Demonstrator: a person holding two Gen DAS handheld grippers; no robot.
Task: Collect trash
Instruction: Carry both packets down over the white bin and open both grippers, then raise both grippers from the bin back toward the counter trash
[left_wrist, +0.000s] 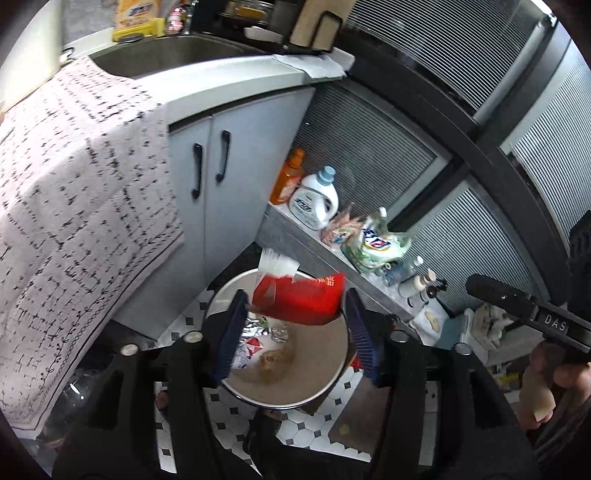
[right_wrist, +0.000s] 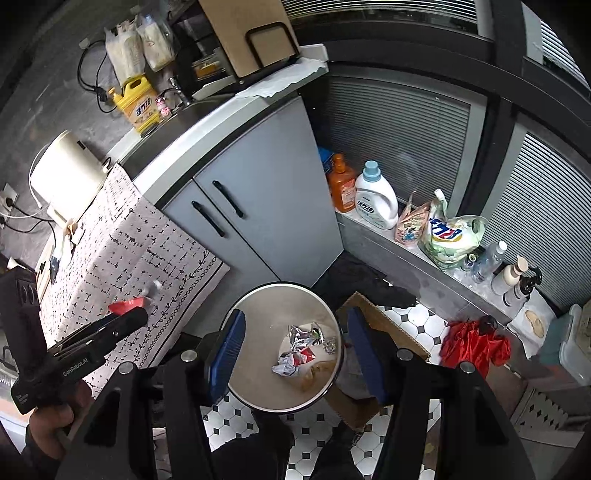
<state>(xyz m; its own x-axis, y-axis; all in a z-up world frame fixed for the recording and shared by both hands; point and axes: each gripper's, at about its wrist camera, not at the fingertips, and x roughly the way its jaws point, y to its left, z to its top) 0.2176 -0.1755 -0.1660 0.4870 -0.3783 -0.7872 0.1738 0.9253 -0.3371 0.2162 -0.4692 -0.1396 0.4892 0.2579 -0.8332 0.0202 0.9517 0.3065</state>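
A: Left wrist view: the left claw stands open, and the glossy red packet hangs loose between the pads above the round metal bin.

B: It could drift past the rim. The right claw gapes empty over crinkled foil inside.

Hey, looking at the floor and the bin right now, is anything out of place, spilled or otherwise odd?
Yes. A red cloth lies crumpled on the tiled floor below the ledge, and dark fabric is heaped behind the round bin. A red packet hangs above the bin between the left gripper's open jaws, apparently dropping in.
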